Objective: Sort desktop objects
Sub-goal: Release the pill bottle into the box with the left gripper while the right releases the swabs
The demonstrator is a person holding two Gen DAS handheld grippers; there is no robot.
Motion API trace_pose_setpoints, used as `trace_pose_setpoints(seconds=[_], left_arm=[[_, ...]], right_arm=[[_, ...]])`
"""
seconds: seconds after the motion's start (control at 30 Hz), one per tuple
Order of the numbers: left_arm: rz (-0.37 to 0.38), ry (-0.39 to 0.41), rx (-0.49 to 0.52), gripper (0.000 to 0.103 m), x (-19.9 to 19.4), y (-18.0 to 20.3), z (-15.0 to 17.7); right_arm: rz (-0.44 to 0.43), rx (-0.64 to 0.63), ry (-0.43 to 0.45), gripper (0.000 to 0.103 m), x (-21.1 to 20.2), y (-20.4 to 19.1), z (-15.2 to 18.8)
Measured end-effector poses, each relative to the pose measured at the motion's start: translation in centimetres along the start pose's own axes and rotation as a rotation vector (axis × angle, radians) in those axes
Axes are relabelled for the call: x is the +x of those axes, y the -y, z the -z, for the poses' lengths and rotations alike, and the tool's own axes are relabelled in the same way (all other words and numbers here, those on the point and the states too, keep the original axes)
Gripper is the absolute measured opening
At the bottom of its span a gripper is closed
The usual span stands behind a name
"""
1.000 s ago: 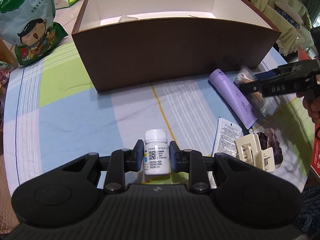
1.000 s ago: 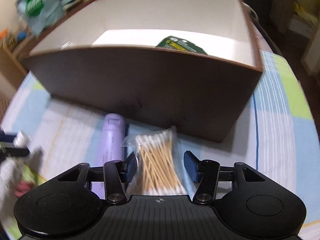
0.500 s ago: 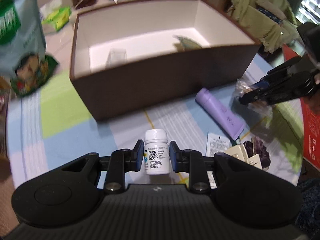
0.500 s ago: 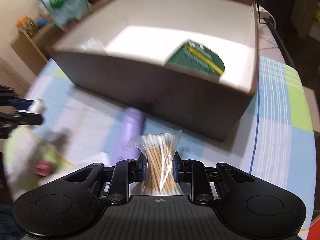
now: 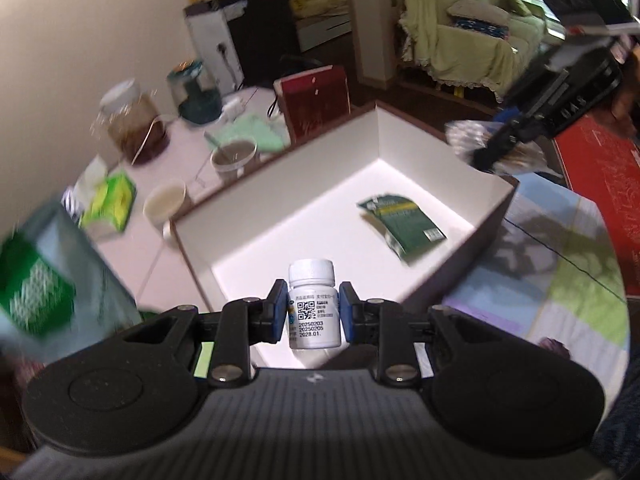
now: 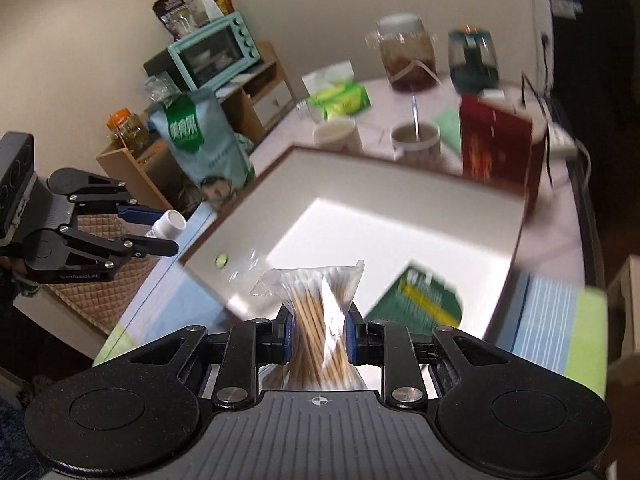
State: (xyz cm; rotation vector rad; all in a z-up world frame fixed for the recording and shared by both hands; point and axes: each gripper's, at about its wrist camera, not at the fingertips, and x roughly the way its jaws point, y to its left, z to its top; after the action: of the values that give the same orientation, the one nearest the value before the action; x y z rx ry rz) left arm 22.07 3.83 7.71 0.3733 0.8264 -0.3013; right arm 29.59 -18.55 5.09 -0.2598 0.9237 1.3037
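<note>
Two handheld grippers hang over one open box (image 5: 420,148), brown outside and white inside, on a table with a striped cloth (image 5: 560,280). The left gripper (image 5: 313,312) has its blue pads closed on a single white pill bottle (image 5: 314,308), held upright above the box's near edge. The right gripper (image 6: 318,334) pinches one clear bag of cotton swabs (image 6: 316,320) at its waist, over the box's near side. Inside the box lies one green packet (image 5: 402,230) toward the right, flat on the white floor; a small greenish spot on the left inner wall is too blurred to identify. Beyond the far rim stand two mugs, two glass jars and one red carton (image 6: 494,146). The snack bag (image 6: 202,144) at left is smeared in the left wrist view.
</note>
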Motion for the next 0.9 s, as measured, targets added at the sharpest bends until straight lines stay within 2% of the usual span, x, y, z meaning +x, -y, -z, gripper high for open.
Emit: trace_pose_setpoints(seconds=[0.2, 0.4, 0.77, 0.9], left_arm=[[0.013, -0.027, 0.07, 0.023, 4.3, -1.1, -2.8], [0.009, -0.091, 0.002, 0.023, 9.6, -2.8, -4.2], [-0.055, -0.241, -0.133, 0.023, 18.8, -4.8, -4.3], [-0.073, -0.275, -0.192, 0.023, 20.8, -5.7, -3.9]], right_arm=[[0.041, -0.114, 0.008, 0.023, 3.0, 1.7, -3.6], [0.062, -0.144, -0.012, 0.023, 7.3, 3.7, -3.9], [0.105, -0.011, -0.072, 0.023, 14.9, 6.7, -5.1], [0.165, 0.064, -0.125, 0.023, 17.4, 7.9, -5.4]])
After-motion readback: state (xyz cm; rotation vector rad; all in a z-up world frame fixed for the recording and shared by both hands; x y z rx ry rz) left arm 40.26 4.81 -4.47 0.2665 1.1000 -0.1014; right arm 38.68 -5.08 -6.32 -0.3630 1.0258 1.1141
